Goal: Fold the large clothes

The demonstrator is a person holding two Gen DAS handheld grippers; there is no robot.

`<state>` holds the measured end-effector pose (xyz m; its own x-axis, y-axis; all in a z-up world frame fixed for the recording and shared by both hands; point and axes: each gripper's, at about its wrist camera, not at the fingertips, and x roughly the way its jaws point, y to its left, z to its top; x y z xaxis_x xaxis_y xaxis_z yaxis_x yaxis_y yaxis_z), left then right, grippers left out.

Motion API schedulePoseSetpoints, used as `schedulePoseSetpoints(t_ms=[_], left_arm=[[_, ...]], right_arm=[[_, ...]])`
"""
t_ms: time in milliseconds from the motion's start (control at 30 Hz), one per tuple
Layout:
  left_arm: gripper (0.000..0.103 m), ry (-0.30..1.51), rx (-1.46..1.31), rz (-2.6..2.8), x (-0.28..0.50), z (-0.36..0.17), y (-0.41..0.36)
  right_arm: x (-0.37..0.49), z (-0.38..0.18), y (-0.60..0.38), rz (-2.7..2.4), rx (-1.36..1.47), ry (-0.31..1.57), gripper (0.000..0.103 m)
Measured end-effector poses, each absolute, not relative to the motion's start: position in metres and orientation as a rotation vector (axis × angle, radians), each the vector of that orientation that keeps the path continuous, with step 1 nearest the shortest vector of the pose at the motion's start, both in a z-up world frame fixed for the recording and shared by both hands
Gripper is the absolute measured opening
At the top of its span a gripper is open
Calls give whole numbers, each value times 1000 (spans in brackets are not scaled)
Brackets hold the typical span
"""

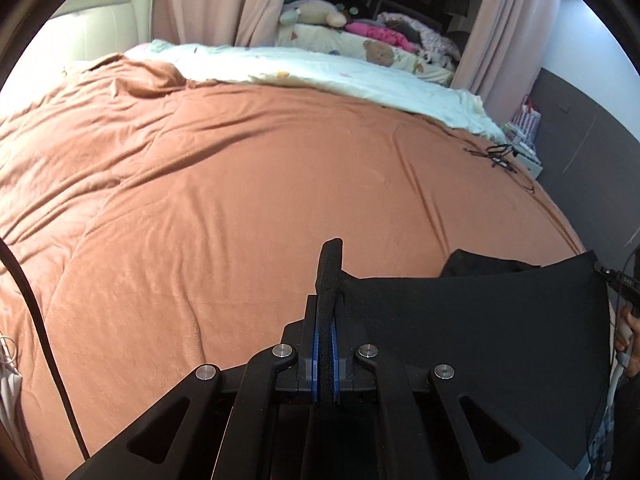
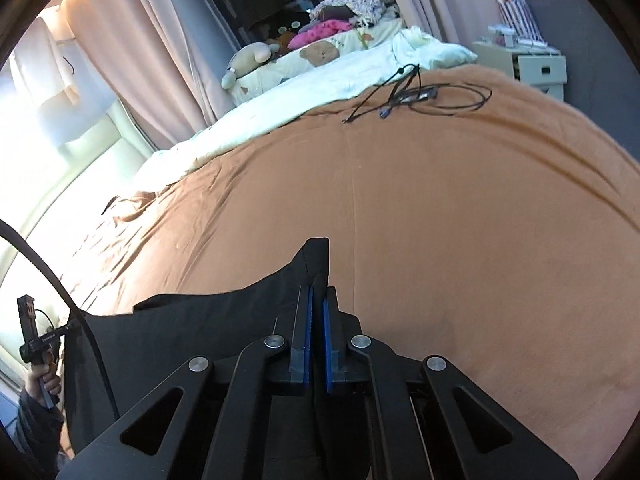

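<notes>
A large black garment (image 1: 500, 320) hangs stretched between my two grippers above a bed with an orange-brown cover (image 1: 240, 184). My left gripper (image 1: 326, 320) is shut on one corner of the garment, which sticks up past the blue pads. My right gripper (image 2: 316, 312) is shut on the other corner of the black garment (image 2: 192, 332). In the left wrist view the cloth spreads to the right; in the right wrist view it spreads to the left. The lower part of the garment is hidden below the frames.
A tangle of black cables (image 2: 408, 92) lies on the orange-brown cover (image 2: 460, 208) at the far side. A cream quilt (image 1: 340, 76) and soft toys (image 1: 312, 14) lie beyond. A white drawer unit (image 2: 536, 64) stands past the bed's corner. Pink curtains (image 1: 200, 0) hang behind.
</notes>
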<state>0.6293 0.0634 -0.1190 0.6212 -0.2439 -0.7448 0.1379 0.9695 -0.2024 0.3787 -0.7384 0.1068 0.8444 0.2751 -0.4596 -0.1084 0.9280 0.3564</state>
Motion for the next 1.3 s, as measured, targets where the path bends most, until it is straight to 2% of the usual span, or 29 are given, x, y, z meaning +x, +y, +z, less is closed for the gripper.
schedulePoseSetpoints(t_ms=[167,233,333,400,433,467,500,1033,1300], left_arm=[[5,983,-107,-185,656,-165,55],[9,1050,-103,-176,667,-182,53],[27,1063,-111,-160,668,-186,54],[56,1055,-115,-148,664,-179,58],[60,1042,-124,-144,660,-174,60],[63,1030,-131,-146,655,-170,62],[63,1022,-137,-152,651,-166,63],[64,999,-252,-207,518,-119,76],[64,984,-288,-187,453,-108,83]], right_arm=[[406,65,-723,109,276,615,1],[412,58,-708,64,251,660,2],[406,61,-700,46,238,679,5],[396,68,-697,20,234,694,23],[391,73,-697,25,240,687,43],[381,81,-694,37,248,671,58],[379,88,-693,39,251,663,62],[255,164,-658,85,200,645,62],[220,170,-630,184,160,637,62]])
